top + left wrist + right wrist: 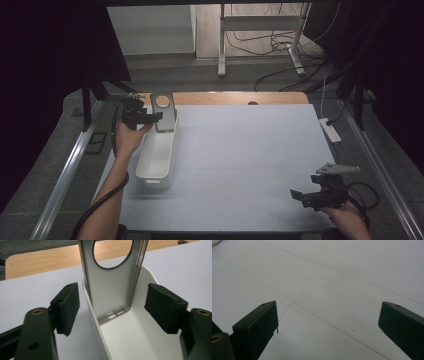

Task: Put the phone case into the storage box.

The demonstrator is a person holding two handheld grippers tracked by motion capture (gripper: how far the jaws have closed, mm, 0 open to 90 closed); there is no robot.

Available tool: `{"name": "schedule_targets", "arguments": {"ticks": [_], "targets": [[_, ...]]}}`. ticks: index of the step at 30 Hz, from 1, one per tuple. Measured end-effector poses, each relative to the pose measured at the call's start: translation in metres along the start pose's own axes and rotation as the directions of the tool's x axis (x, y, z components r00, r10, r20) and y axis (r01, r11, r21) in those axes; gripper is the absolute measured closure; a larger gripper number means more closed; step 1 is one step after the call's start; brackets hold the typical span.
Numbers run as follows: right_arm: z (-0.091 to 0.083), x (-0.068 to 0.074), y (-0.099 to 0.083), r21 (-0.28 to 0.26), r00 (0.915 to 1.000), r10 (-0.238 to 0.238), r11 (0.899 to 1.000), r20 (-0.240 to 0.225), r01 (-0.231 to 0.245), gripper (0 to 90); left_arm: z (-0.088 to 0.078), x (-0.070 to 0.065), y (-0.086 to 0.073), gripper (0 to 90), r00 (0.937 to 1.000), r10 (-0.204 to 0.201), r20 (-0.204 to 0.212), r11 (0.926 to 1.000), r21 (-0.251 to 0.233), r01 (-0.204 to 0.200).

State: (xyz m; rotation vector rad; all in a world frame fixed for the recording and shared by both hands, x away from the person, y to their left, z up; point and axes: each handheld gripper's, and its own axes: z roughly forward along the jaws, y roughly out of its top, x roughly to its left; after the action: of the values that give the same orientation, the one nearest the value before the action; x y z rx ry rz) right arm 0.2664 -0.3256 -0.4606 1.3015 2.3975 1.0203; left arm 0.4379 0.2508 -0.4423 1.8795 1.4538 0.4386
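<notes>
We see the flat grey metal plate with a round hole (112, 290) standing on end in the far end of the long white plastic bin (157, 160), leaning against its wall. Our left gripper (112, 307) has its jaws released either side of the plate, clear of it, so it is the nearer one; the right gripper (305, 196) hangs open well apart over the white worktop (240, 160).

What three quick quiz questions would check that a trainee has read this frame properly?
1. True or false: the left claw is clamped on the metal phone frame.
2. Where does the phone frame stand? A) flat on the table B) upright against the far end of the white bin C) in the right claw
3. What lies between the right claw's jaws?

Key:
1. False; the pads stand apart from it on both sides.
2. B
3. Nothing; there is bare white table below them.
</notes>
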Motion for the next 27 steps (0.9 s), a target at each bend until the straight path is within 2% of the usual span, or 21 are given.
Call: {"name": "schedule_targets", "arguments": {"ticks": [5,8,13,17,22,27], "targets": [[0.0000,0.0001,0.0000,0.000,1.0000,-0.001,1.000,0.000,0.001,3.1,-0.0001,0.0003,-0.0026,19.7,0.9997,0.002,0.023,1.0000,0.004,-0.002],[0.0001,0.0001,0.0000,0.000,1.0000,-0.001,1.000,0.000,0.001,3.1,-0.0008,-0.0002,-0.0036,16.2,0.9985,0.009,0.053,1.0000,0.001,-0.009],[0.0002,0.0003,0.0000,-0.001,1.0000,-0.002,1.000,0.000,0.002,3.1,-0.0034,-0.0026,-0.0047,11.3,0.9977,0.021,0.064,0.9998,-0.002,-0.021],[0.0003,0.0004,0.0000,0.000,1.0000,-0.003,1.000,0.000,0.003,3.1,-0.0056,-0.0026,-0.0055,7.8,0.9948,0.026,0.099,0.9997,-0.006,-0.025],[0.0002,0.0004,0.0000,-0.001,1.0000,-0.003,1.000,0.000,0.003,3.0,-0.0051,-0.0047,-0.0066,4.3,0.9944,0.038,0.099,0.9992,0.007,-0.039],[0.0000,0.0006,0.0000,-0.002,1.0000,-0.002,1.000,0.001,0.002,3.0,-0.0047,-0.0071,-0.0092,2.0,0.9920,0.045,0.118,0.9990,-0.011,-0.044]]}}
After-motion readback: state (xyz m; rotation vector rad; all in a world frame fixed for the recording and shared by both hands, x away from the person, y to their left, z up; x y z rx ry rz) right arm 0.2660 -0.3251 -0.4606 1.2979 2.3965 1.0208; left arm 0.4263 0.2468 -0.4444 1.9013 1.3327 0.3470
